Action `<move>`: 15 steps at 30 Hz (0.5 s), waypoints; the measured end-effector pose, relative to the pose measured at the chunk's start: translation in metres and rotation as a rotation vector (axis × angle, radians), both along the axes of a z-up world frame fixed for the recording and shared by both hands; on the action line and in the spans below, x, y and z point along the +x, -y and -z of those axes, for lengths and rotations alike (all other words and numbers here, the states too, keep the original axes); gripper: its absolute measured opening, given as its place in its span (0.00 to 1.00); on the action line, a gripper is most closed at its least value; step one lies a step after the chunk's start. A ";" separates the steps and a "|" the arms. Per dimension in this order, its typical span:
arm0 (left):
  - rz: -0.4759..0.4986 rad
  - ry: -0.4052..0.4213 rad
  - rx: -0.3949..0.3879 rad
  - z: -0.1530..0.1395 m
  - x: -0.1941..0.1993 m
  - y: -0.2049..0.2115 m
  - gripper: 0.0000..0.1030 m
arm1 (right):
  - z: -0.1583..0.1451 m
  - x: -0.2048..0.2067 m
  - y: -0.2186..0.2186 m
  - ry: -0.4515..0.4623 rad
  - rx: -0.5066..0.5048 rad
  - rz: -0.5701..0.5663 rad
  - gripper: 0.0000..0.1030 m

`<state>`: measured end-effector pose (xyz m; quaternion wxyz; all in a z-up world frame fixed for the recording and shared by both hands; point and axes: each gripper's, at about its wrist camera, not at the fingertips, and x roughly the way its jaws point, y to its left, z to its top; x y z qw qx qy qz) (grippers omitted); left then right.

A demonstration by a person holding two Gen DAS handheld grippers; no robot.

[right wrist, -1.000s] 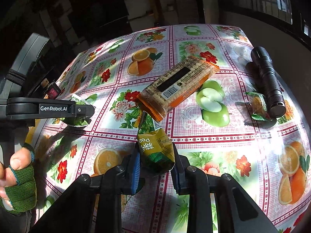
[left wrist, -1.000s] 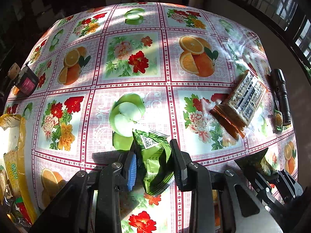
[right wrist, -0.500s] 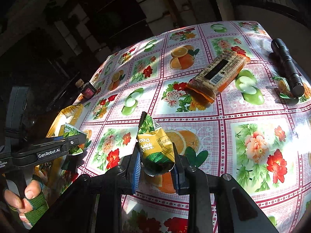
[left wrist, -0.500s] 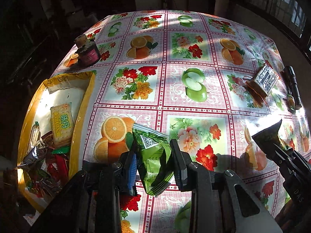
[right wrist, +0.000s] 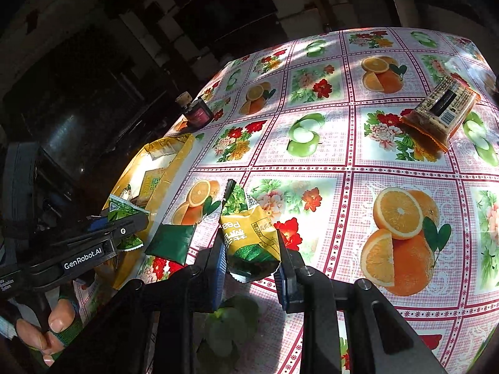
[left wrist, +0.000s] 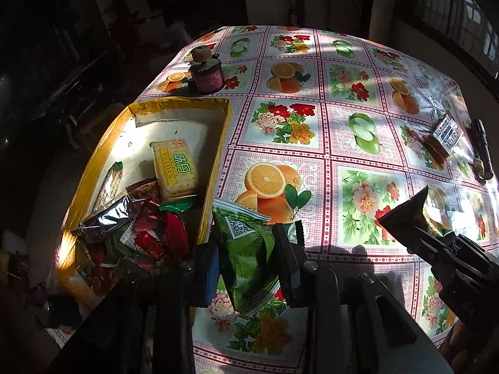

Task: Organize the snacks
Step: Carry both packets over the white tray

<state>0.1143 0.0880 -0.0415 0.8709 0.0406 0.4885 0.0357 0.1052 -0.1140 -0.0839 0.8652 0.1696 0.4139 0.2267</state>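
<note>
My left gripper (left wrist: 246, 258) had its fingers closed on a crinkly green foil snack packet with a printed code square (left wrist: 246, 249), which hung just beside the near right wall of the yellow-taped cardboard box with a white inside (left wrist: 215, 168), above the table's glossy oilcloth printed with oranges, apples and flowers (left wrist: 352, 143). In the box lay a pale yellow cracker pack with green lettering (left wrist: 176, 168), a silver foil wrapper (left wrist: 106, 218) and several red wrapped sweets (left wrist: 162, 233) heaped at the near end. My right gripper (right wrist: 251, 258) had its fingers pinched on a small yellow and green snack pouch (right wrist: 249, 233), held above the cloth to the right of the box. My left hand, in a green fingerless glove (right wrist: 53, 327), showed at the lower left of the right camera's view. Well apart at the far right of the table lay an orange-edged biscuit pack with a barcode (right wrist: 443, 109) and a black torch (left wrist: 483, 149). A small dark jar with a cork stopper (left wrist: 205, 74) stood just beyond the box.
</note>
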 end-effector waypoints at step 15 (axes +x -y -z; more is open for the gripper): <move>-0.077 0.018 -0.003 -0.003 -0.017 -0.053 0.29 | -0.013 -0.003 -0.060 0.018 -0.039 -0.106 0.28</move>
